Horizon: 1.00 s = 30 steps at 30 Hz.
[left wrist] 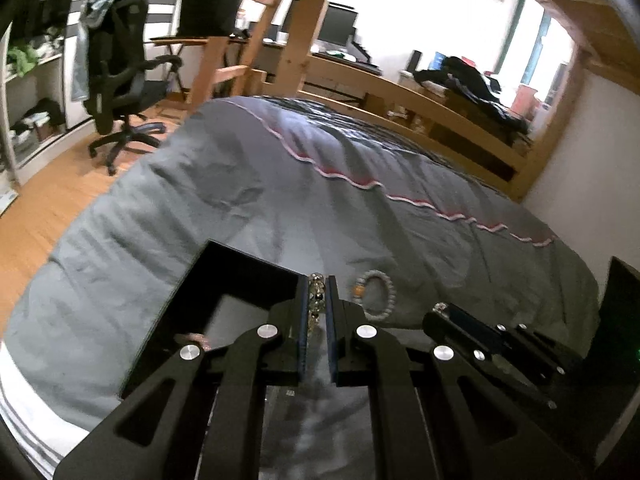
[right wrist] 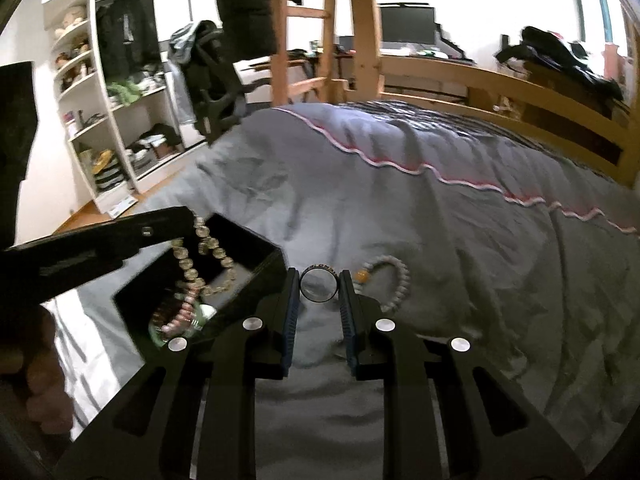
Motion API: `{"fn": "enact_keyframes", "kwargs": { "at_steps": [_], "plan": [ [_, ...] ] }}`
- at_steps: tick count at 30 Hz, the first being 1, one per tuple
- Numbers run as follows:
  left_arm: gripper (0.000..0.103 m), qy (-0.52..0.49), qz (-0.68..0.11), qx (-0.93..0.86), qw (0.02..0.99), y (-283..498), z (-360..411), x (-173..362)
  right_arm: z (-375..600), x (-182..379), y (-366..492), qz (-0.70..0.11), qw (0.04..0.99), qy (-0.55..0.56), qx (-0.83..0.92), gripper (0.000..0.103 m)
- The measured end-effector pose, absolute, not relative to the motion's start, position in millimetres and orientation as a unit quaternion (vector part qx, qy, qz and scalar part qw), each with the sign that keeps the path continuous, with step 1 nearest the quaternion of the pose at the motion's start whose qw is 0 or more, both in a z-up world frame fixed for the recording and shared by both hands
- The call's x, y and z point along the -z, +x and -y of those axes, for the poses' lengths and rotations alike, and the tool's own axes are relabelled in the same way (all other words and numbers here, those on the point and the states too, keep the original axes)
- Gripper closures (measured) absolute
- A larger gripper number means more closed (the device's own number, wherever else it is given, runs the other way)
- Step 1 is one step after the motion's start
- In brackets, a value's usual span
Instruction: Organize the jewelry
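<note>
My left gripper is shut on a string of pale gold beads, which hangs over a black open box on the grey bed. In the right wrist view the left gripper holds that bead string dangling into the box, where pink beads and a green bangle lie. My right gripper is shut on a black ring just above the duvet. A white bead bracelet with an orange bead lies on the bed to its right; it also shows in the left wrist view.
The grey duvet with a pink wavy trim covers the bed. A wooden bed frame and ladder stand behind. A black office chair and white shelves are at the left. A wall is to the right.
</note>
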<state>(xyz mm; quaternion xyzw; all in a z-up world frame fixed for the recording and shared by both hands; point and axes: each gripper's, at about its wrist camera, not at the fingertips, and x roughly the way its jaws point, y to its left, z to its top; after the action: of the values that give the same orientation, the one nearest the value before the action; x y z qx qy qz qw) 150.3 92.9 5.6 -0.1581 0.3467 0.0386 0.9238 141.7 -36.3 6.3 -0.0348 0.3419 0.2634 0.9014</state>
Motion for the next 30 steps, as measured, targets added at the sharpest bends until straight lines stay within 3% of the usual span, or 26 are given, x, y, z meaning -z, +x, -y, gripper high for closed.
{"fn": "enact_keyframes", "kwargs": {
  "at_steps": [14, 28, 29, 30],
  "plan": [
    [0.096, -0.186, -0.354, -0.078, 0.913, 145, -131, -5, -35, 2, 124, -0.347, 0.873, -0.054, -0.339, 0.083],
    [0.095, -0.222, -0.363, -0.083, 0.901, 146, -146, 9, -42, 35, 129, -0.389, 0.837, -0.015, -0.386, 0.082],
    [0.093, -0.224, -0.363, -0.085, 0.901, 147, -147, 9, -42, 36, 130, -0.391, 0.836, -0.012, -0.385, 0.077],
    [0.084, -0.23, -0.361, -0.086, 0.9, 146, -149, 10, -41, 37, 131, -0.391, 0.838, -0.01, -0.38, 0.062]
  ]
}}
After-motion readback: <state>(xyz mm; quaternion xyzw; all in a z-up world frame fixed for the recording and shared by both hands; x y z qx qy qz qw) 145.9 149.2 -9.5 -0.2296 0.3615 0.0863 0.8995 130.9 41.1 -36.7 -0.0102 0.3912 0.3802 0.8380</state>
